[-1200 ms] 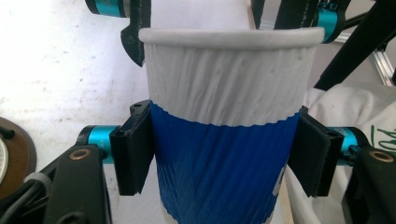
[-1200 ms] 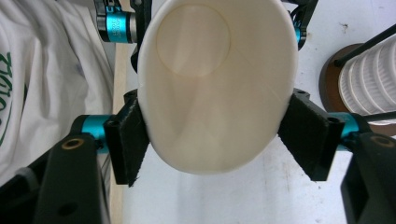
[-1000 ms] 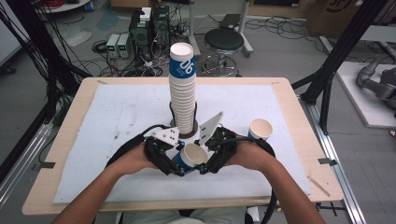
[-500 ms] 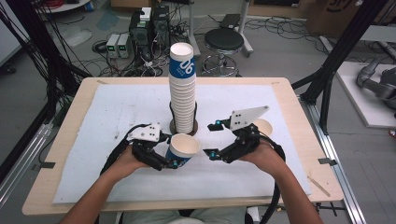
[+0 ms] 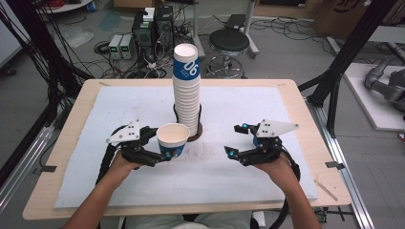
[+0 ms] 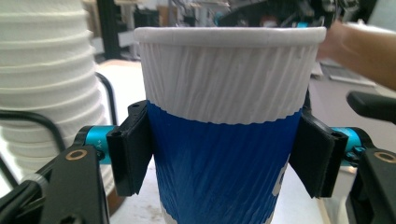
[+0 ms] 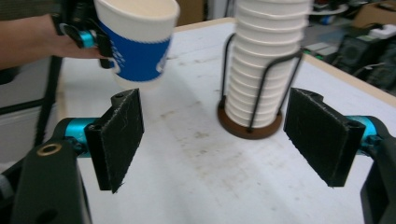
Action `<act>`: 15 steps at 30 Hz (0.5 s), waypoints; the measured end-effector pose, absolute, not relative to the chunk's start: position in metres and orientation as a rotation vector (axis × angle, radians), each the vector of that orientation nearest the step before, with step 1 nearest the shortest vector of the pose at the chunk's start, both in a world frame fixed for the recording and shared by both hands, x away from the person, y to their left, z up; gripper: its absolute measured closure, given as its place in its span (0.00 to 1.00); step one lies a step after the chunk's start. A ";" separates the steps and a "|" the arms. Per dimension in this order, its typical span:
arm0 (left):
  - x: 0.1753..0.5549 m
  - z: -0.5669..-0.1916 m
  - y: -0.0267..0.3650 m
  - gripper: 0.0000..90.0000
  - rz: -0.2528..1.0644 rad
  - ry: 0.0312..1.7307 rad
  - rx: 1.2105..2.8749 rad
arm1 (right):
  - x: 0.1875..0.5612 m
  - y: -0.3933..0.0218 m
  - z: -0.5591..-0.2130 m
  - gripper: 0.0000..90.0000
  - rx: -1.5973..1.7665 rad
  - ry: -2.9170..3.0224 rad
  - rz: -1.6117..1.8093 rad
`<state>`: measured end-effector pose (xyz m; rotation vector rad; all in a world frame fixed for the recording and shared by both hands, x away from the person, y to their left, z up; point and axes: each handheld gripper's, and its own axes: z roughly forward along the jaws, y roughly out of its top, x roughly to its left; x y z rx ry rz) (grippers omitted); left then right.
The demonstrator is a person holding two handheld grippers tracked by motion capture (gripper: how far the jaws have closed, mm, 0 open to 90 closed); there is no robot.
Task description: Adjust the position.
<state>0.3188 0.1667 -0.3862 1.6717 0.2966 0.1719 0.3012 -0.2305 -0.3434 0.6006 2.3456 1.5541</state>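
1. Left tongs [image 5: 165, 147] clamped on white-and-blue ribbed paper cup [image 5: 172, 140]; black pads [image 6: 130, 148] pressed against blue band on both sides, jaws having just eased slightly wider with cup between them.
2. Cup upright, mouth open upward, just left of tall stack of white paper cups [image 5: 187, 90], near but not touching it; whether cup bottom rests on surface hard to tell.
3. Stack standing in black wire holder on round brown base [image 7: 250, 126], near middle of white-padded wooden surface [image 5: 248, 181]; top cup with blue band marked "06".
4. Right tongs [image 5: 234, 140] released, jaws wide apart with nothing between, off to right of stack and well apart from held cup.
5. Right gripper view: spread black pads [image 7: 119, 137] framing bare stained surface, holder base beyond, held cup at upper left.
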 end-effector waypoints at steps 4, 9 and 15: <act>0.319 -0.387 0.175 0.33 0.201 0.310 1.624 | 0.299 -0.241 -0.352 0.23 0.650 2.290 1.575; 0.319 -0.389 0.182 0.33 0.253 0.305 1.588 | 0.300 -0.251 -0.359 0.23 0.699 2.255 1.568; 0.318 -0.394 0.192 0.32 0.307 0.319 1.559 | 0.297 -0.258 -0.363 0.23 0.717 2.222 1.549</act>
